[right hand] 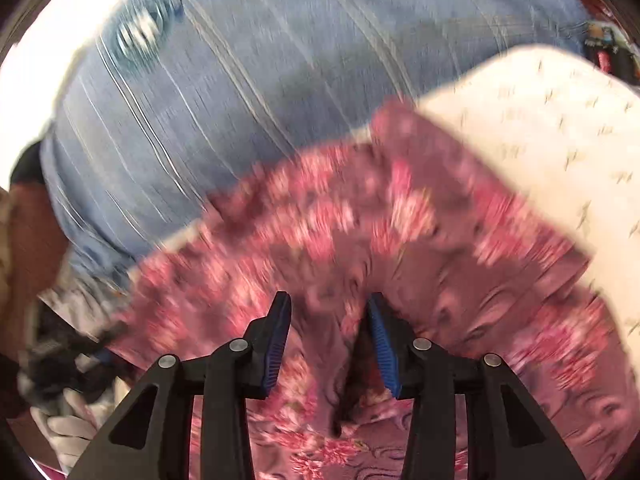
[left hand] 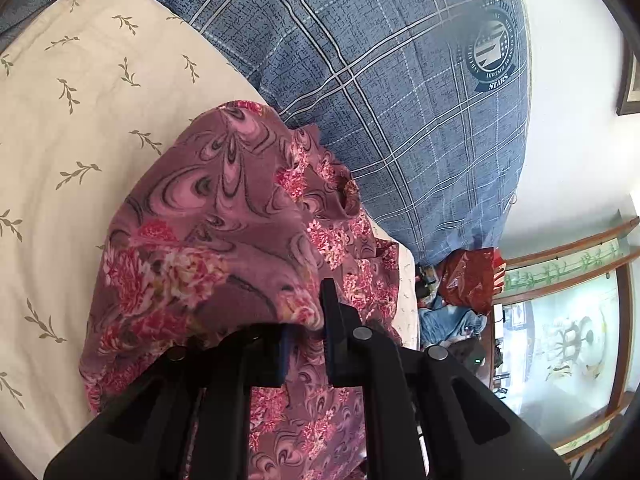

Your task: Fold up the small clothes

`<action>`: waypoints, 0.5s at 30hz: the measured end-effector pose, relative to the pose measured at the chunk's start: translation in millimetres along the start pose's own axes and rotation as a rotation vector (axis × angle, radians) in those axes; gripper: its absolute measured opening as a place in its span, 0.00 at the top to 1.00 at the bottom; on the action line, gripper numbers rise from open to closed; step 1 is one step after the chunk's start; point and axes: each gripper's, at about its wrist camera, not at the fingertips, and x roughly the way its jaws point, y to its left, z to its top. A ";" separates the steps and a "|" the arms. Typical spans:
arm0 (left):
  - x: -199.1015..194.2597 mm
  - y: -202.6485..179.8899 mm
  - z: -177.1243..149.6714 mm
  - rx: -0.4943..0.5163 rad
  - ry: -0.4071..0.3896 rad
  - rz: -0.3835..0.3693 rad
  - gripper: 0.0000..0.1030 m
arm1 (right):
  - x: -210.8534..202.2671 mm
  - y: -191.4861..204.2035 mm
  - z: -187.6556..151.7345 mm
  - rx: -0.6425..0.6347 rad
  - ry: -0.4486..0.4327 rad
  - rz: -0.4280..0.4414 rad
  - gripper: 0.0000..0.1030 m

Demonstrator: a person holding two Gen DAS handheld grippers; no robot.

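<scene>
Closest to your left wrist camera, the left gripper (left hand: pixel 306 344) is clenched on a bunched fold of the floral garment (left hand: pixel 208 240), which humps up from the jaws toward twelve o'clock and spills back down between the black arms at six. In the right wrist view, your right gripper (right hand: pixel 330 320) has let go: its blue pads (right hand: pixel 276 344) stand apart, with a soft ridge of that same pink-and-maroon cloth running up between them but not pressed by either one. That view is smeared by motion, so fine detail of the cloth edge there cannot be read.

Your garment lies on the cream leaf-print sheet (left hand: pixel 60 120), which fills nine to eleven o'clock in the left view. Beyond it, from twelve to three, sits the blue plaid quilt (left hand: pixel 400 100) with its round badge (left hand: pixel 490 50), touching the garment's far edge. Past the bed's corner at about four o'clock you can see a red bag (left hand: pixel 468 280) and some denim (left hand: pixel 452 324).

You appear to be midway through a fold, one corner pinned by the left while the right has dropped its share. Your next move likely calls for the right to find a fresh edge or corner, close on a single layer rather than the ridge, and carry it across while the left keeps its anchor.
</scene>
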 end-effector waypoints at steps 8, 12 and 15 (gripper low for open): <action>-3.3 -1.1 -5.0 0.007 -0.009 0.050 0.54 | -65.7 -1.4 45.3 -0.101 -0.231 0.073 0.94; 17.4 1.4 -10.1 0.003 0.057 0.104 0.54 | -45.7 -51.4 74.5 0.010 -0.135 -0.029 0.94; 27.6 2.3 -15.2 0.031 0.073 0.190 0.67 | -19.0 -70.3 67.9 0.027 -0.017 -0.092 0.91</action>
